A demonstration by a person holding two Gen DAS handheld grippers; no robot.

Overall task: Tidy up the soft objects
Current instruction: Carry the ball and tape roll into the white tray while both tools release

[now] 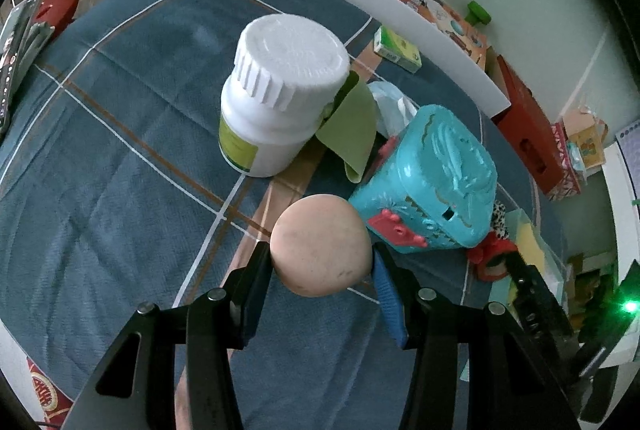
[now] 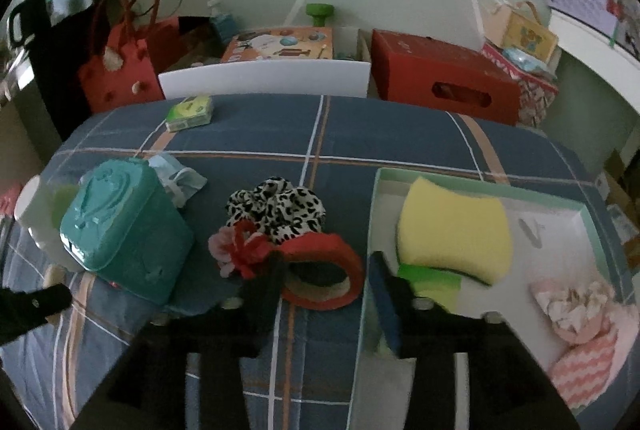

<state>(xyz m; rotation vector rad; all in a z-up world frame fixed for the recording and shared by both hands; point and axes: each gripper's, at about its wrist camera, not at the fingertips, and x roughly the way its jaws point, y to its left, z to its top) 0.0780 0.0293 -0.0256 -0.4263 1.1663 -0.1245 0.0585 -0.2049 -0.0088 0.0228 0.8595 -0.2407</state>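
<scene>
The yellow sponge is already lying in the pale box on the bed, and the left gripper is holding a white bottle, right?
Not quite. The left wrist view shows the left gripper shut on a peach ball; the white bottle stands apart on the bedspread. The yellow sponge does lie in the pale box.

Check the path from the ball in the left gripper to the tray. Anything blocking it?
Yes. The teal container stands just right of the peach ball held by the left gripper, between it and the tray; the red headband lies beyond.
</scene>
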